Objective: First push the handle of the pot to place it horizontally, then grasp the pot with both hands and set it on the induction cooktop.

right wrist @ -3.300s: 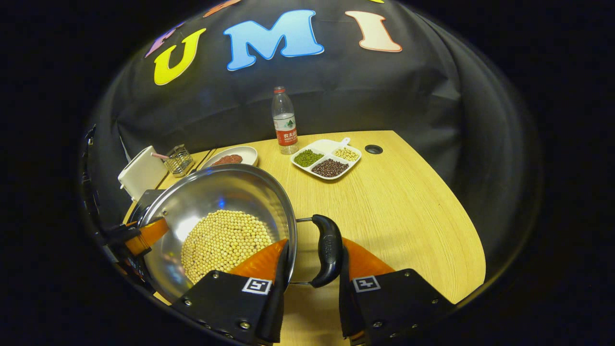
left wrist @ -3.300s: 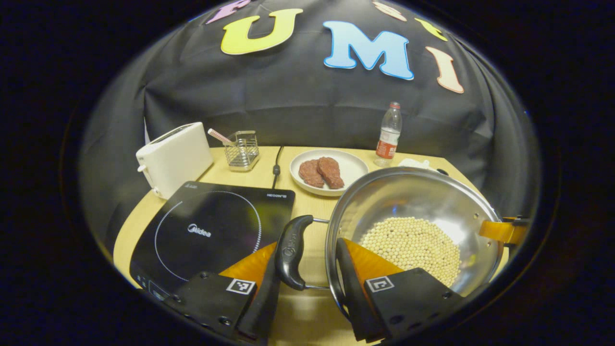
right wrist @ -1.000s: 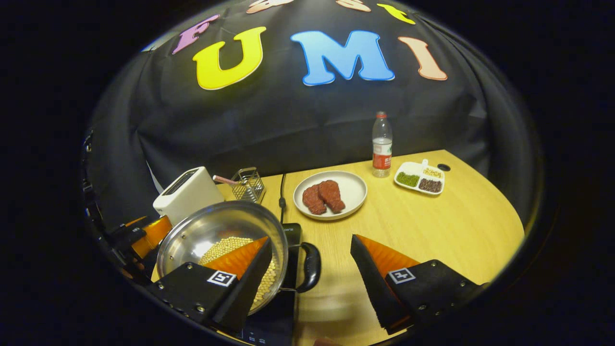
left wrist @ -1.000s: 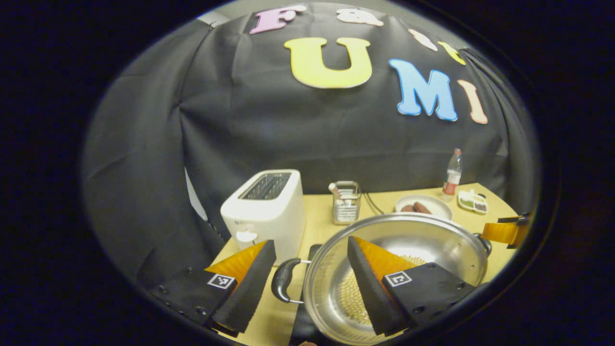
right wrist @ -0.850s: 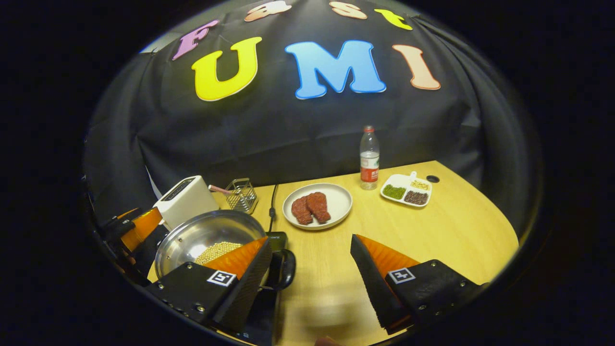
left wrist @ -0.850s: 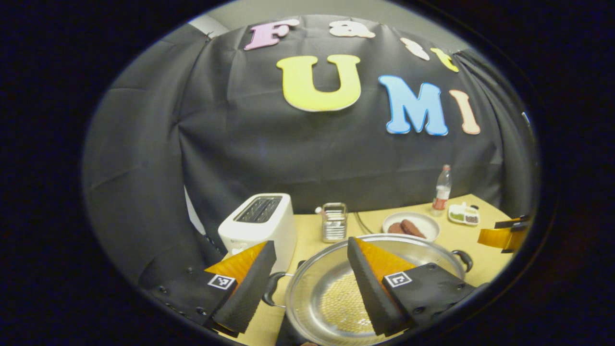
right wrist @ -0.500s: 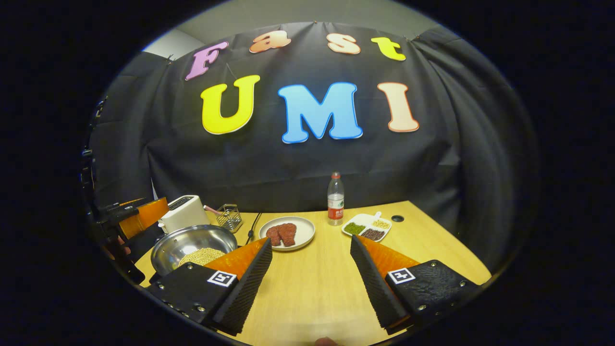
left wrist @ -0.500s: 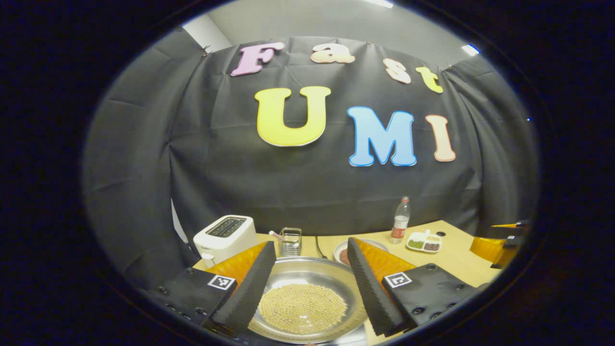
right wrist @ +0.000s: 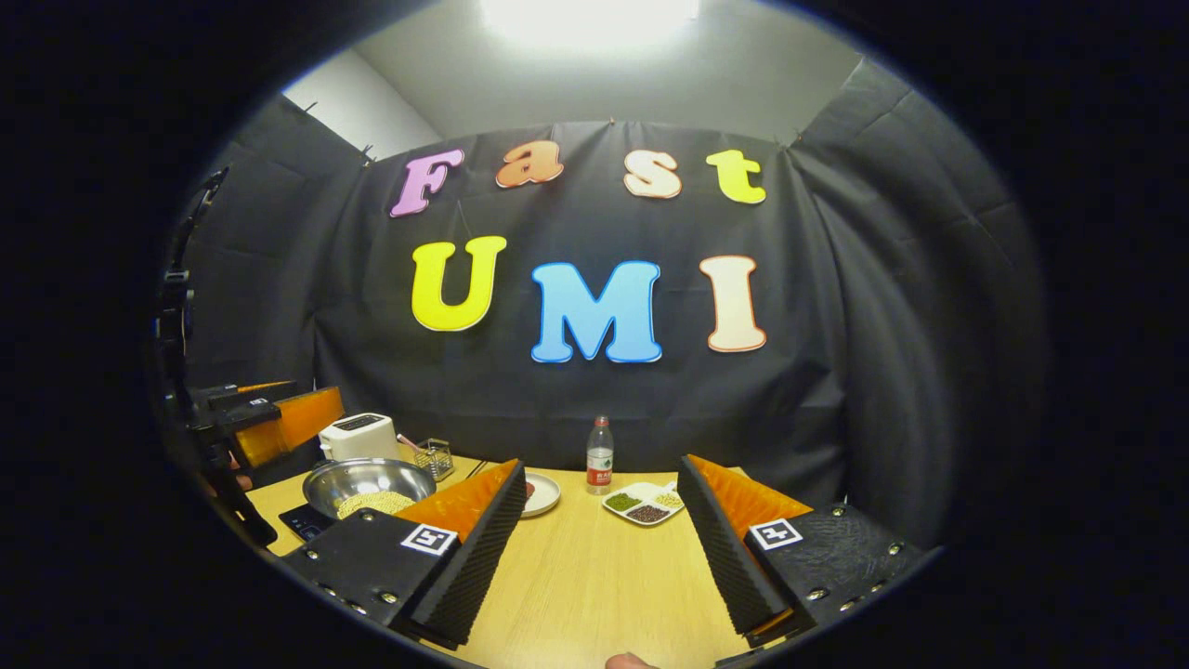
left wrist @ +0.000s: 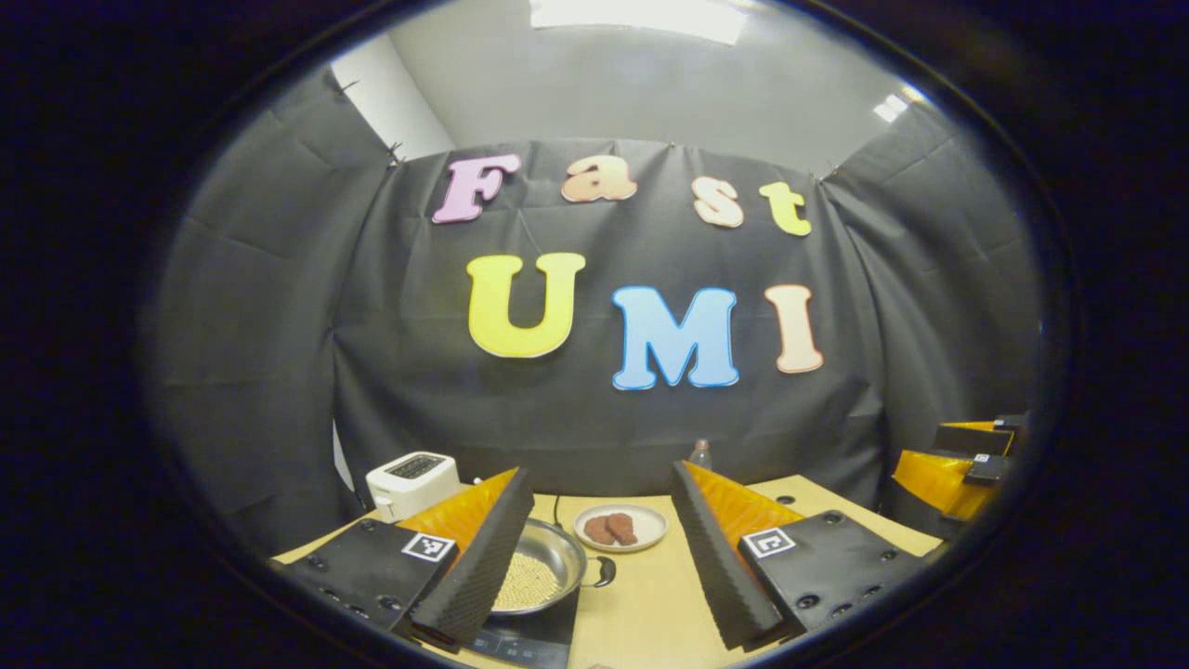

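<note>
Pot set on the cooktop, both grippers held above the table with nothing in them.

The pot (left wrist: 548,574), filled with pale beans, sits on the cooktop (left wrist: 529,636), its side handle (left wrist: 606,570) level and pointing toward the plate (left wrist: 620,527) of meat. The left gripper (left wrist: 599,548) and right gripper (right wrist: 599,544) each have their fingers spread wide. A toaster (right wrist: 358,436) stands behind the pot; a bottle (right wrist: 599,455) and a divided dish (right wrist: 641,504) stand farther along the table (right wrist: 594,576).
</note>
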